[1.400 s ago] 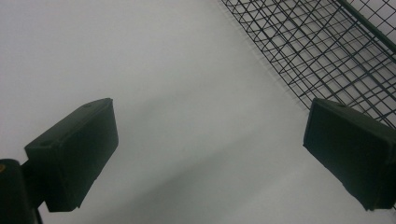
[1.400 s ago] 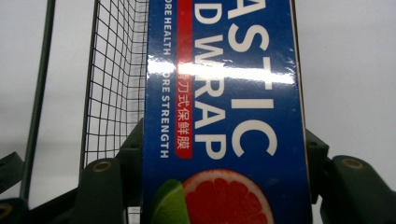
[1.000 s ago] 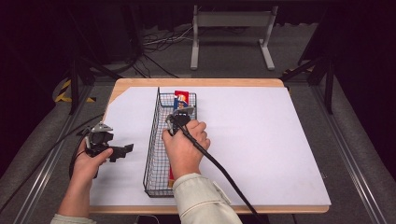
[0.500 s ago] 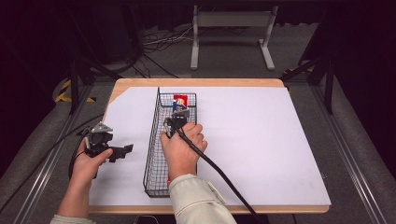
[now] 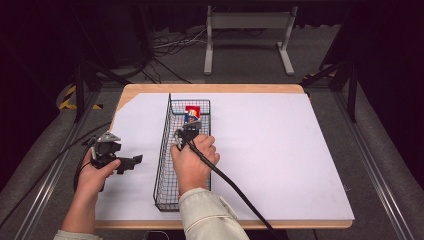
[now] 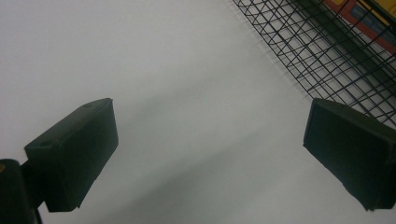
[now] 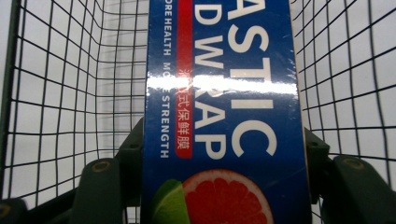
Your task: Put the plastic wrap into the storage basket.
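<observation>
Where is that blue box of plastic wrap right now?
The blue box of plastic wrap sits at the far end of the black wire basket, left of the table's middle in the high view, clamped in the right claw.

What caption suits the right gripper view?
Right tool clamps a blue plastic wrap box inside the black wire basket.

The plastic wrap box is deep blue with big white lettering, a red strip bearing white characters, and a printed pink-red grapefruit slice beside a green lime wedge (glossy, with a white band of glare across it). The wire basket is a black grid. The sheet under it is plain white, the table rim light wood, the sleeve pale beige
</observation>
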A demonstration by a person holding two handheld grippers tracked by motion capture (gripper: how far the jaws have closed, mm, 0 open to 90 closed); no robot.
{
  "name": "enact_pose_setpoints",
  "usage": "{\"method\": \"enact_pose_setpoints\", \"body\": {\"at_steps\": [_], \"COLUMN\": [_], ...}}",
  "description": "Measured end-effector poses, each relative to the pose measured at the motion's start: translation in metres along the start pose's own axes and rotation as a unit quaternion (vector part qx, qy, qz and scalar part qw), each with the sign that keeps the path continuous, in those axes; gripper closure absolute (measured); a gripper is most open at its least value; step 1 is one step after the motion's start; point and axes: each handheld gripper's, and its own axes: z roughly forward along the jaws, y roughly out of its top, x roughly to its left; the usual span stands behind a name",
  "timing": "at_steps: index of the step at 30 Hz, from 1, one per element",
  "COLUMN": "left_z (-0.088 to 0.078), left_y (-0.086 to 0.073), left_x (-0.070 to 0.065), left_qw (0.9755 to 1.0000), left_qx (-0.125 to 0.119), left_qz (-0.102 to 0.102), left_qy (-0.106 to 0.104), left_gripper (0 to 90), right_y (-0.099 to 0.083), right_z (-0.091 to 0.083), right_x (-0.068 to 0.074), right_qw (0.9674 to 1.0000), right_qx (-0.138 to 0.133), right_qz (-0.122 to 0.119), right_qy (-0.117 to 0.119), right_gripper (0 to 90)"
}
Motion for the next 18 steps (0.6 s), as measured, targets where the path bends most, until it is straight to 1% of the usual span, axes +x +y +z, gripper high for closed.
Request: {"method": "enact_pose_setpoints", "body": {"at_steps": [2, 7, 8, 11, 18], "left_z": [-0.0001, -0.0003, 0.0, 0.0004, 0.0007], "left_y": [0.0, -0.0001, -0.0003, -0.0003, -0.0004], "left_x": [0.0001, 0.0003, 0.0, 0.0003, 0.0001], "left_qw": [1.0, 1.0, 1.0, 1.0, 1.0], "left_qx": [0.0, 0.0, 0.0, 0.001, 0.001], "left_qz": [0.001, -0.001, -0.004, -0.001, 0.001], "left_qy": [-0.001, -0.001, -0.002, -0.001, -0.002], "left_gripper": [3.7, 3.7, 3.7, 3.7, 3.7], "right_y": [-0.0005, -0.0008, -0.001, -0.0009, -0.0022], "right_z": [0.0014, 0.0047, 0.0058, 0.0058, 0.0085], "right_x": [-0.0003, -0.002, -0.0024, -0.0018, -0.0021], "right_qw": [1.0, 1.0, 1.0, 1.0, 0.9998], "right_qx": [0.002, 0.002, 0.001, 0.002, 0.006], "right_qz": [-0.001, 0.006, 0.005, 0.005, -0.009], "right_qy": [-0.001, -0.006, -0.007, -0.008, -0.015], "right_gripper": [39.9, 39.9, 39.8, 39.8, 39.3]}}
